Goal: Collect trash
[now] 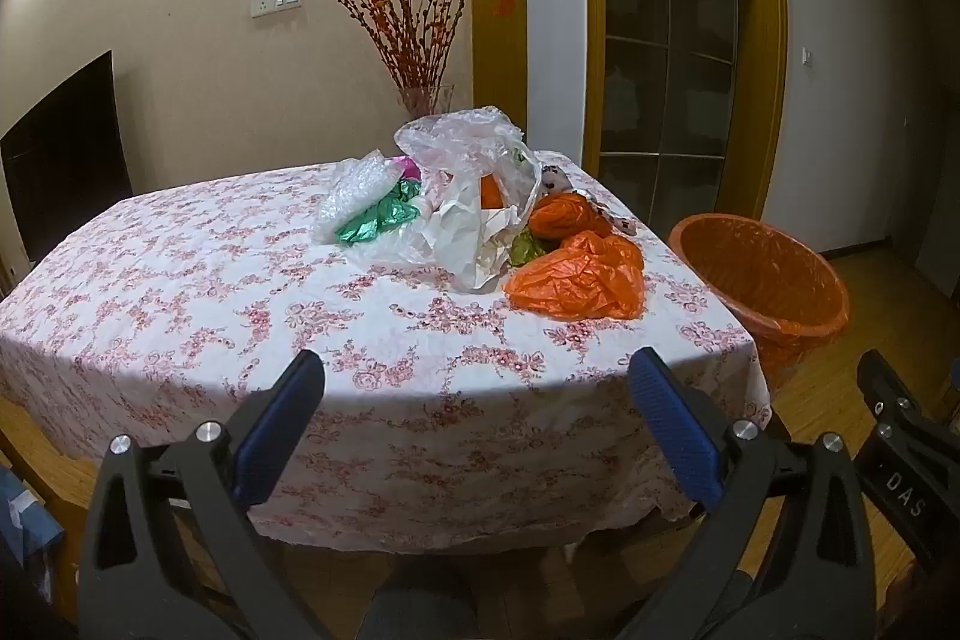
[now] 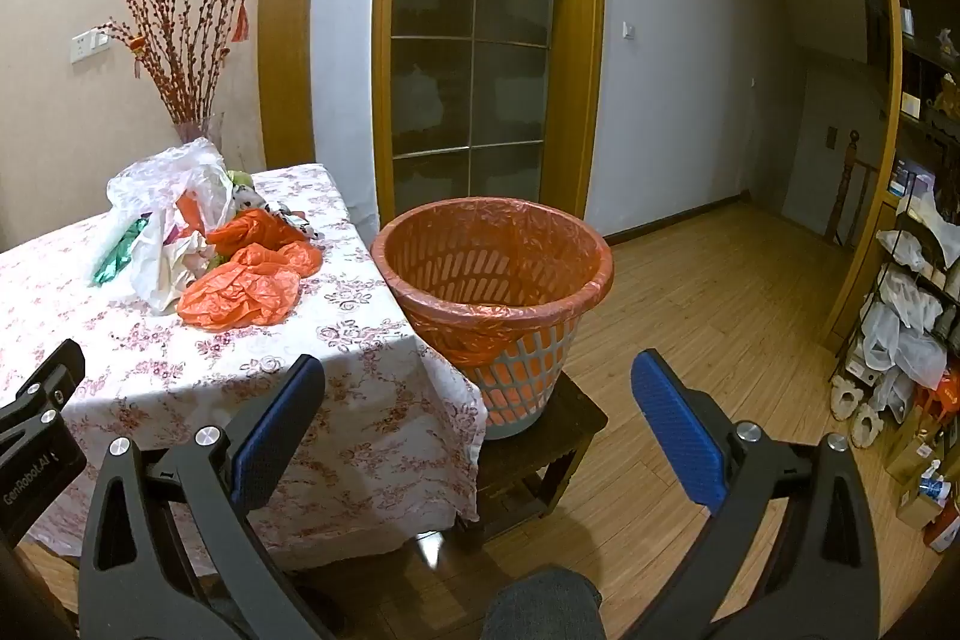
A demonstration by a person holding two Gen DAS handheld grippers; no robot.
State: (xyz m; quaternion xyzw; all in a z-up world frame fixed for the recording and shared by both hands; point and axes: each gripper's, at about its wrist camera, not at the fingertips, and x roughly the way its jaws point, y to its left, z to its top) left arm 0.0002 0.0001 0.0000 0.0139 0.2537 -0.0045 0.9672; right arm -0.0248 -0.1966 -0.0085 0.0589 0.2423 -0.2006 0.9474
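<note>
A pile of trash lies on the far right part of the floral tablecloth (image 1: 180, 292): an orange plastic bag (image 1: 579, 283), a white and clear bag (image 1: 474, 196), green foil (image 1: 375, 220) and bubble wrap (image 1: 354, 190). The orange bag (image 2: 246, 289) also shows in the right wrist view. A basket bin with an orange liner (image 2: 498, 280) stands on a dark stool (image 2: 540, 448) right of the table; it also shows in the left wrist view (image 1: 768, 274). My left gripper (image 1: 474, 376) is open and empty before the table's near edge. My right gripper (image 2: 477, 379) is open and empty, short of the bin.
A vase of red twigs (image 1: 414, 34) stands behind the pile at the wall. A small plush toy (image 1: 558, 181) lies by the bags. A glass door (image 2: 474, 40) is behind the bin. Cluttered shelves (image 2: 912, 292) stand at the far right on the wooden floor (image 2: 720, 292).
</note>
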